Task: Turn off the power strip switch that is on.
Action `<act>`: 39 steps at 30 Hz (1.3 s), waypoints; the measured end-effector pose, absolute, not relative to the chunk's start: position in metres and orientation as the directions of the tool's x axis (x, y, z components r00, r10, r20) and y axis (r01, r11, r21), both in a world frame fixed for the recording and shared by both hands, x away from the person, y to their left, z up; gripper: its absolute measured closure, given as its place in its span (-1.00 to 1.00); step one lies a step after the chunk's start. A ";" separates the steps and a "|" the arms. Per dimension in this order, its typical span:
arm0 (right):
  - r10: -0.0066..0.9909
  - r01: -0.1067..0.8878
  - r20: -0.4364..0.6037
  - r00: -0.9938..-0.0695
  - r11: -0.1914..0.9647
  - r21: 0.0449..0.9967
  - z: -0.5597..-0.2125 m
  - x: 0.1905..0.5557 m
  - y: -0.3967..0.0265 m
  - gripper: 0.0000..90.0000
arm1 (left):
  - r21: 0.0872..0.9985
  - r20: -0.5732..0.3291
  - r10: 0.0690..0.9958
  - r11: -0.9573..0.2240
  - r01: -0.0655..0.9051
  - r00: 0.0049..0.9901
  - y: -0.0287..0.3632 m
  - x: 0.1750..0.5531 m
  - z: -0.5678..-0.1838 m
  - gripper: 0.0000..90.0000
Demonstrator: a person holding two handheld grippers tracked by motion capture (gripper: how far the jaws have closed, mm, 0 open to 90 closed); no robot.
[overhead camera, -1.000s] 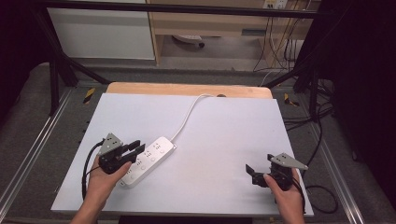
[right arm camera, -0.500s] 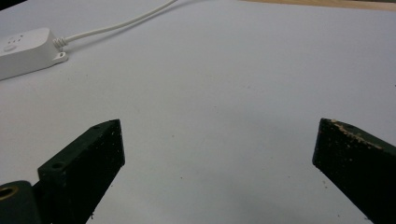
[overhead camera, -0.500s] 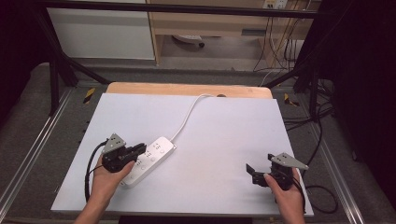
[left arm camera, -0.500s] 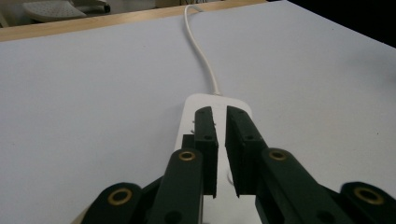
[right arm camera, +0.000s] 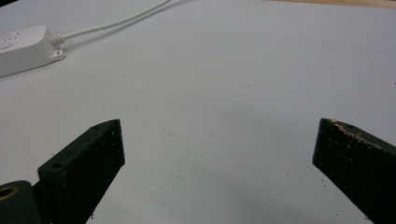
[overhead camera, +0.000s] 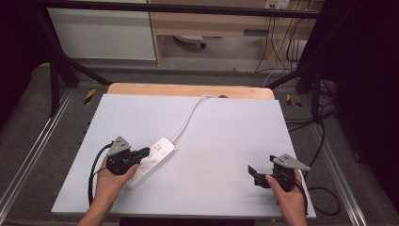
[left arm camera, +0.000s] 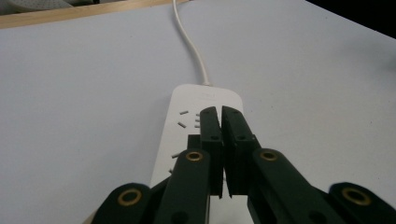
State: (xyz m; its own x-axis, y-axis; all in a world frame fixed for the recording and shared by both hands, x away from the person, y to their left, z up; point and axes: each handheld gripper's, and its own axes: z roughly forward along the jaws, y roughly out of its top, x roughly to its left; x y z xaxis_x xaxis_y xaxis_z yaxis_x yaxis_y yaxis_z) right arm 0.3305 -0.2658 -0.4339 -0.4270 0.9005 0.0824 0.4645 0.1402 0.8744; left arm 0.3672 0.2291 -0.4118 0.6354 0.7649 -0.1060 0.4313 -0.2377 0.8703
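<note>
Under left hand-held gripper (left arm camera: 221, 116): power strip (left arm camera: 187, 121)

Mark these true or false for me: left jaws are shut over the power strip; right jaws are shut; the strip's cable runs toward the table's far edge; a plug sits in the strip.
1. The left gripper has its jaws shut above the power strip: true.
2. The right gripper is shut: false, its jaws stand wide apart over the bare table.
3. The cable runs to the far edge: true.
4. A plug sits in the strip: false, visible sockets are free.
</note>
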 end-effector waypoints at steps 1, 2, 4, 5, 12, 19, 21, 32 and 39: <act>0.900 0.464 0.082 -0.428 0.141 0.874 -0.434 0.331 -0.266 -0.94 | 0.869 -0.107 0.765 -0.239 0.434 0.636 0.229 0.367 -0.412 0.96; 0.900 0.465 0.082 -0.427 0.141 0.874 -0.434 0.331 -0.265 -0.93 | 0.867 -0.107 0.764 -0.242 0.435 0.636 0.229 0.367 -0.412 0.96; 0.900 0.468 0.083 -0.428 0.142 0.872 -0.434 0.331 -0.265 -0.93 | 0.864 -0.110 0.762 -0.244 0.441 0.638 0.228 0.367 -0.413 0.97; 0.900 0.466 0.084 -0.428 0.140 0.873 -0.434 0.331 -0.265 -0.93 | 0.861 -0.107 0.761 -0.250 0.442 0.640 0.228 0.367 -0.413 0.98; 0.900 0.464 0.081 -0.428 0.142 0.874 -0.434 0.331 -0.265 -0.93 | 0.851 -0.109 0.755 -0.265 0.453 0.646 0.226 0.368 -0.415 1.00; 0.899 0.468 0.083 -0.429 0.143 0.872 -0.434 0.331 -0.265 -0.94 | 0.844 -0.105 0.754 -0.277 0.460 0.648 0.224 0.368 -0.416 1.00; 0.899 0.468 0.083 -0.430 0.143 0.872 -0.434 0.331 -0.264 -0.94 | 0.838 -0.105 0.754 -0.283 0.466 0.648 0.223 0.368 -0.417 1.00; 0.899 0.470 0.084 -0.429 0.142 0.871 -0.434 0.331 -0.264 -0.93 | 0.824 -0.095 0.752 -0.309 0.475 0.653 0.221 0.369 -0.421 1.00; 0.900 0.469 0.082 -0.429 0.144 0.871 -0.434 0.331 -0.264 -0.94 | 0.815 -0.095 0.753 -0.316 0.485 0.651 0.220 0.369 -0.423 1.00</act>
State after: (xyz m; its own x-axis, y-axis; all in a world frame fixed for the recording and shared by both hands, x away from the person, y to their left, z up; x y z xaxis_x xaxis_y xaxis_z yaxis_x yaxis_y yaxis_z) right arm 0.3310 -0.2644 -0.4342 -0.4290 0.8995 0.0824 0.4689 0.1438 0.8715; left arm 0.3694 0.2197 -0.4225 0.6507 0.7534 -0.0948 0.4850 -0.3164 0.8153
